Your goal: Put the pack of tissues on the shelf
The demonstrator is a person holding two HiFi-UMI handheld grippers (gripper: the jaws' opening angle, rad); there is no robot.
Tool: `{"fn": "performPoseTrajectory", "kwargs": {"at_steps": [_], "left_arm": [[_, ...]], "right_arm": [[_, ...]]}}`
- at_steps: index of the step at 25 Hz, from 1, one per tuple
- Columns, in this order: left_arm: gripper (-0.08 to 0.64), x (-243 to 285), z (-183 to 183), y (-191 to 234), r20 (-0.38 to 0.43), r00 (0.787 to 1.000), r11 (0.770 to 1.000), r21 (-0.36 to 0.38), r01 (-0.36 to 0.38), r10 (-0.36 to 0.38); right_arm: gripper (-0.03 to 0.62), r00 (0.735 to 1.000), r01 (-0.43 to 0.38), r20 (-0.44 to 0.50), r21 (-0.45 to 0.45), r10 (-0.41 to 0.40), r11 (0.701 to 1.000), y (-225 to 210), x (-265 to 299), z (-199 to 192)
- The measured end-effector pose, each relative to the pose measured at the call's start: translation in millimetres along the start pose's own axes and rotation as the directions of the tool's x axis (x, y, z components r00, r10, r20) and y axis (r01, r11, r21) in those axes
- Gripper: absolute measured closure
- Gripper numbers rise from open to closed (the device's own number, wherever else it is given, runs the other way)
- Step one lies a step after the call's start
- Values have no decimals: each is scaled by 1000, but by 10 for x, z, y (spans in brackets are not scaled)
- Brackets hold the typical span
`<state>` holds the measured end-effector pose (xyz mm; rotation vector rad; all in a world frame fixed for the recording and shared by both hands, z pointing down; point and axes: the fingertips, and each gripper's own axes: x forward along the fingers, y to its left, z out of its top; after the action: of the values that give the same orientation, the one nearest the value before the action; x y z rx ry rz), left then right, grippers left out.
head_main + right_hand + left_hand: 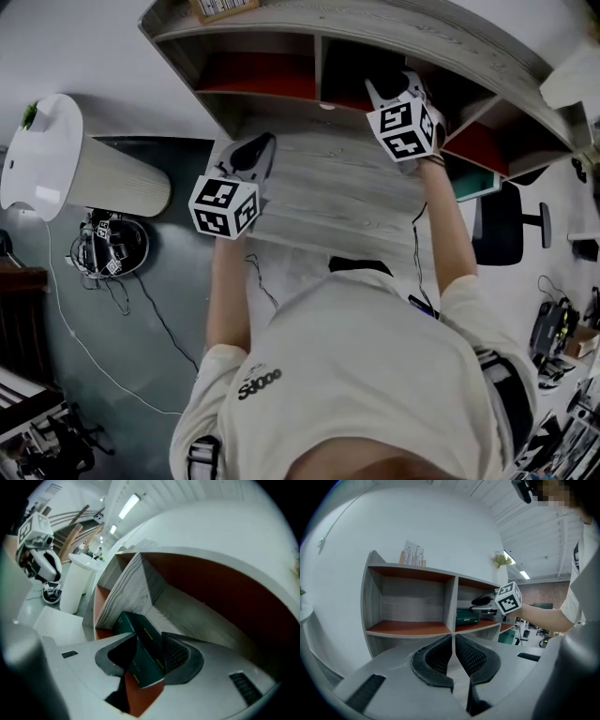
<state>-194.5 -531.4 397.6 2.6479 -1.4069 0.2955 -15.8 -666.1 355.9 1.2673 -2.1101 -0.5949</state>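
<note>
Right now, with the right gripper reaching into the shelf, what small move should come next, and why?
Probably open the right gripper and let go. Its jaws sit on the pack of tissues, which is inside a compartment of the shelf and, in the left gripper view, seems to rest on the red floor there, so it likely needs no further carrying.

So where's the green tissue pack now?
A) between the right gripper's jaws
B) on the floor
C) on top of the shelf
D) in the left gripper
A: the green tissue pack sits in the right gripper, between its jaws, inside the shelf.
</note>
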Motion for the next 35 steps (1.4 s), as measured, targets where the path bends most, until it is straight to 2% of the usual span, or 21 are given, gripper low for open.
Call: {"fn": "performPoseTrajectory", "kwargs": {"at_steps": [3,6,9,13,18,24,35], "left_arm": [[523,-190,-45,-69,6,1000,1000,11,-6,6],[523,-385,-100,-188,5,1000,999,33,-12,12],[523,-605,-99,-382,3,1000,996,90,-13,13],[523,-949,-69,-612,13,1000,987,157,-27,26],[523,-1340,-81,-899,32,999,980,197,-33,28],[522,-1605,-45,-1219,44,999,962,270,-42,31],[523,-2039,234,-1736,142,990,955,294,-41,-1]], "right_arm": [[437,1000,24,4,93,-24,995,-34,-301,-38],[498,1000,25,-7,178,-24,984,53,-610,-157],[568,1000,13,-26,256,-7,967,200,-935,-314],[586,1000,-31,9,336,30,941,476,-1453,-317],[586,999,-43,39,346,32,937,784,-2148,-238],[586,997,-37,77,314,13,949,985,-2906,-106],[586,986,-20,163,325,-35,946,1077,-3818,179]]}}
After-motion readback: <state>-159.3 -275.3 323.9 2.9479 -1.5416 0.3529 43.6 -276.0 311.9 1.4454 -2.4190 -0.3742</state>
